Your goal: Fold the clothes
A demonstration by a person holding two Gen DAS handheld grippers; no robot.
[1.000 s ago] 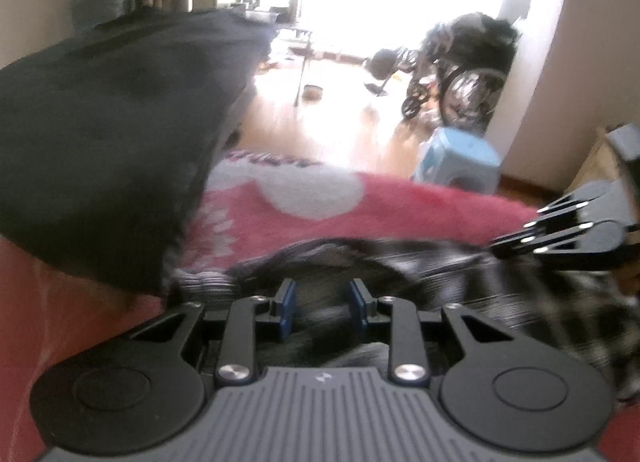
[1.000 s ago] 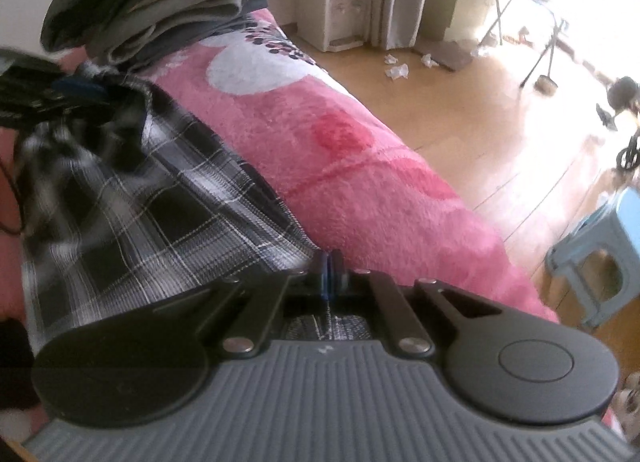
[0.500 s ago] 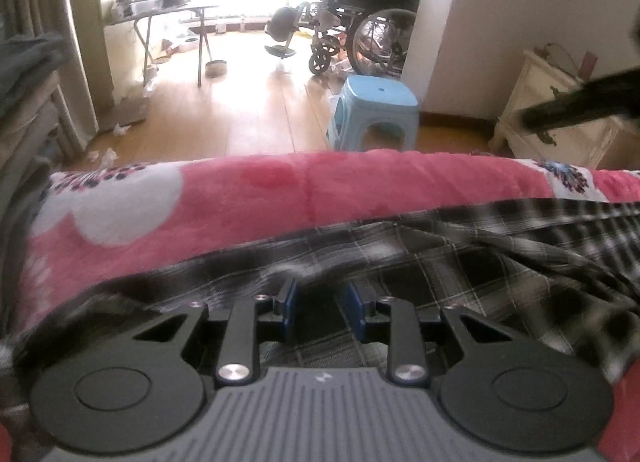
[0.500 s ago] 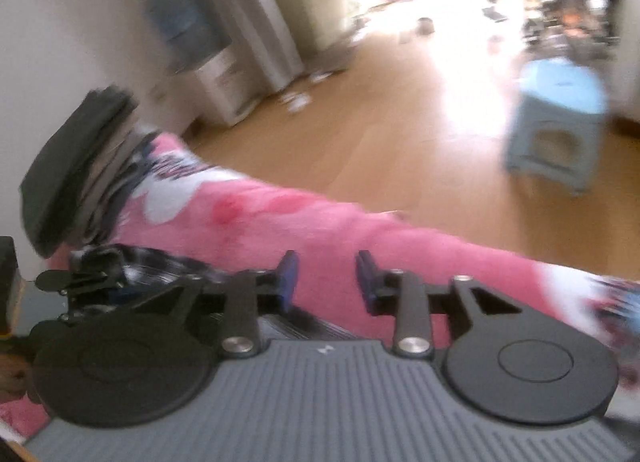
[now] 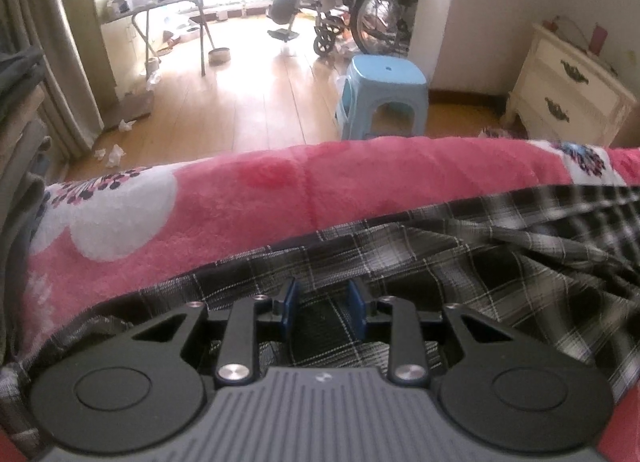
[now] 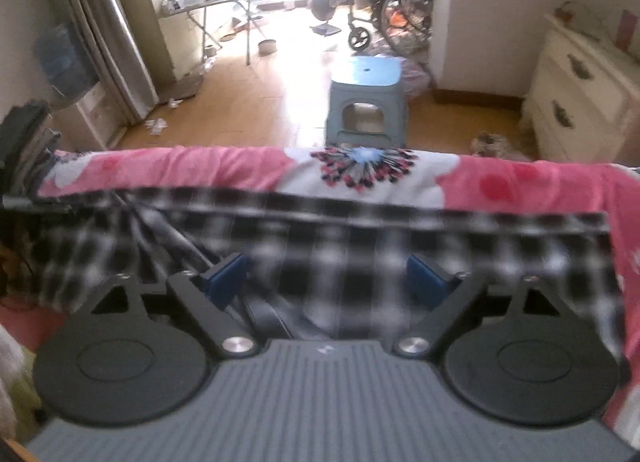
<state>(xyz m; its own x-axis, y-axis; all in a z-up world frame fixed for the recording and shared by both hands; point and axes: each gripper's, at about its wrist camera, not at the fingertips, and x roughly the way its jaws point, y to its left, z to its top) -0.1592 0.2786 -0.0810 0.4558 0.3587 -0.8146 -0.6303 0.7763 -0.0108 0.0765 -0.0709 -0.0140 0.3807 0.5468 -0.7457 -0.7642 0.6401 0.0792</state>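
Observation:
A black-and-white plaid shirt (image 5: 460,274) lies spread across the pink flowered blanket (image 5: 280,190), rumpled toward the right in the left wrist view. My left gripper (image 5: 323,312) points down at its near-left part. Its jaws are opening a little, and flat plaid cloth shows in the gap between the blue pads (image 5: 289,308) without being pinched. In the right wrist view the plaid shirt (image 6: 360,230) is blurred. Over it my right gripper (image 6: 326,280) has its jaws opening wide, with nothing held between them.
A stack of folded clothes (image 6: 28,142) sits at the blanket's left end. Beyond the bed edge is wooden floor with a blue stool (image 5: 382,94), a wheelchair (image 5: 360,14), a folding table (image 5: 160,6) and a white dresser (image 5: 568,90) on the right.
My right gripper has let go of the shirt, opened wide and swung right along the bed. My left gripper turned from the folded stack toward the stool, and the shirt now lies flatter.

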